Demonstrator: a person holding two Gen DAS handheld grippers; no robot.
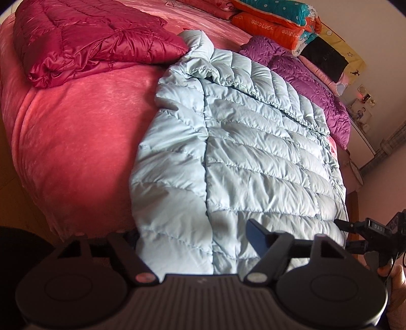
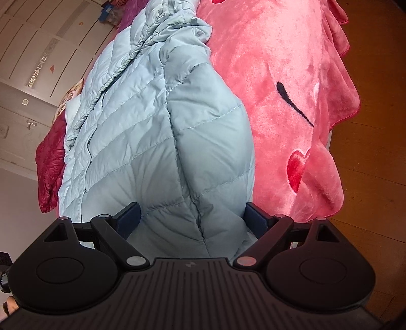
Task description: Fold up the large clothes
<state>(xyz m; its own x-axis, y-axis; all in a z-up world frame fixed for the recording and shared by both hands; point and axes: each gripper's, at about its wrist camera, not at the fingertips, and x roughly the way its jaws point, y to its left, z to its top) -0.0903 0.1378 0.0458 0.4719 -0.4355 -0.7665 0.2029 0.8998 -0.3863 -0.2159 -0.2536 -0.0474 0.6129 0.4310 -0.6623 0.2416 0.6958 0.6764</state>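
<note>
I have both grippers, left [image 1: 192, 243] and right [image 2: 191, 218], wide open around the blue jacket [image 1: 243, 142] hem on the bed [image 1: 76, 142]; sleeves look tucked, cross-fold remains.

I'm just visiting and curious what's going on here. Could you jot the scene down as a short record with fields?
surface: bed with a pink blanket
main garment: light blue puffer jacket, spread flat, hem at the near edge
other garments: dark red jacket folded at the far left; purple jacket beyond the blue one
bedding: folded orange and teal quilts at the far end
left gripper: open, at the jacket's hem
right gripper: open, jaws either side of a bunched part of the blue jacket
floor: wooden
</note>
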